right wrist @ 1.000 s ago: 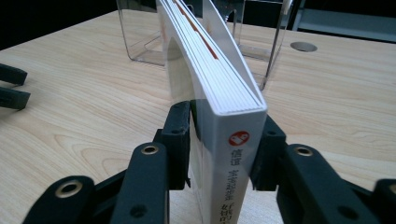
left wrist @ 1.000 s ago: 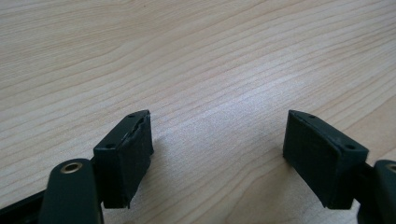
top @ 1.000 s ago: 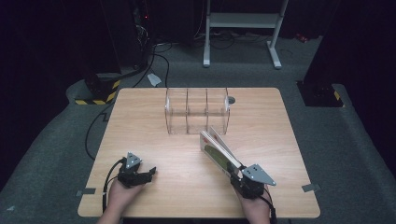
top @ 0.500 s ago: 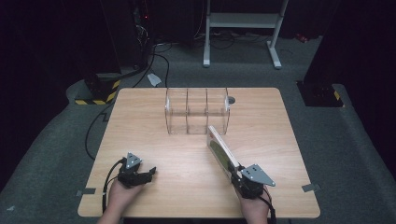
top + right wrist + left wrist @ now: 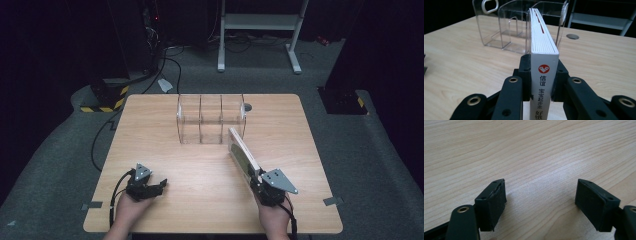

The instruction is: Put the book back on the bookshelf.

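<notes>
A white book [image 5: 243, 152] with a red logo and Chinese characters on its spine [image 5: 544, 75] stands on edge over the wooden table [image 5: 200, 165]. My right gripper [image 5: 257, 176] is shut on its near end, and the pads press both covers [image 5: 542, 71]. The book's far end points at the right compartment of a clear plastic divider rack [image 5: 211, 120] [image 5: 506, 27]. My left gripper [image 5: 161, 185] rests at the table's near left, held by a hand. Its jaws are open over bare wood [image 5: 540, 202] with nothing between them.
A round cable hole [image 5: 248, 107] sits just right of the rack. Beyond the table's far edge are a white stand frame [image 5: 260, 30], black cables [image 5: 167, 65] and a yellow-black striped block [image 5: 102, 106] on dark carpet.
The book has turned from a tilted lie, with its cover showing, to standing on edge. Its far end has swung right, toward the rack. The left gripper has stayed put.
</notes>
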{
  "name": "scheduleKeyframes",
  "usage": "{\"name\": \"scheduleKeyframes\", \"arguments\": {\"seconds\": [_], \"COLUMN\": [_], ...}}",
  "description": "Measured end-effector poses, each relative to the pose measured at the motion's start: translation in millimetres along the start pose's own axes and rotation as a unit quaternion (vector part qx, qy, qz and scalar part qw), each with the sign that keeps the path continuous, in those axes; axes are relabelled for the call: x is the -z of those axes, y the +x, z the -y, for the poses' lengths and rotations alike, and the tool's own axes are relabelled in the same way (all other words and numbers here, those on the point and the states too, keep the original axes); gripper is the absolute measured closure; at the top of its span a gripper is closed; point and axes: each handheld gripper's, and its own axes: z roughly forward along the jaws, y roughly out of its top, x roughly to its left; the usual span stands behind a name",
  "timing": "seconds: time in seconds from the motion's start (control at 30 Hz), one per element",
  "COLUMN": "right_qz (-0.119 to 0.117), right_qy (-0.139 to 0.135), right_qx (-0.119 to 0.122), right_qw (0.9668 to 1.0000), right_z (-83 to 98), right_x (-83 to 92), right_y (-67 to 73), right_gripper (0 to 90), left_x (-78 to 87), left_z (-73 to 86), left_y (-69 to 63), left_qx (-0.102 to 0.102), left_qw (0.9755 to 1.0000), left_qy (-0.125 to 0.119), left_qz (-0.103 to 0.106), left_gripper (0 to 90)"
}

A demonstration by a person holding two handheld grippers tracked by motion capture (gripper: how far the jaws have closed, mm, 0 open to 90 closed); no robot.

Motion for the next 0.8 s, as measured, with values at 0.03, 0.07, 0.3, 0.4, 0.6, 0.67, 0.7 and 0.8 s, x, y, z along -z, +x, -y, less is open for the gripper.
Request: {"name": "scheduleKeyframes", "arguments": {"seconds": [0.03,0.07,0.3,0.4,0.6,0.67,0.7,0.8], "right_qz": [0.005,0.009,0.02,0.024,0.037,0.042,0.043,0.052], "right_qy": [-0.002,-0.007,-0.012,-0.011,-0.011,-0.013,-0.013,-0.014], "right_qx": [0.0,-0.002,0.004,0.001,-0.01,-0.01,-0.012,-0.01], "right_qw": [1.0,0.9999,0.9997,0.9997,0.9992,0.999,0.9989,0.9985], "right_z": [-2.4,-4.8,-23.9,-29.8,-38.1,-40.3,-41.6,-46.0], "right_x": [-1.7,-3.8,-27.8,-39.4,-63.0,-69.2,-72.3,-81.4], "right_y": [-0.6,-0.9,-2.4,-4.9,-6.3,-6.1,-6.1,-4.9], "right_gripper": [75.4,75.4,75.3,75.2,75.2,75.2,75.2,75.2], "left_x": [0.0,0.0,0.0,0.1,0.1,-0.1,-0.1,-0.1], "left_z": [0.0,-0.1,0.1,0.1,0.2,0.0,0.0,0.0], "left_y": [0.0,0.1,-0.3,-0.3,-0.3,-0.5,-0.5,-0.4], "left_qx": [0.0,0.0,0.002,0.002,0.002,0.003,0.003,0.003], "left_qw": [1.0,1.0,1.0,1.0,1.0,1.0,1.0,1.0], "left_qy": [0.0,0.0,0.0,0.0,0.0,-0.001,-0.001,-0.001], "left_qz": [0.0,0.0,0.001,0.001,0.001,-0.001,-0.001,-0.001], "left_gripper": [24.6,24.6,24.8,24.9,25.0,25.2,25.3,25.3]}}
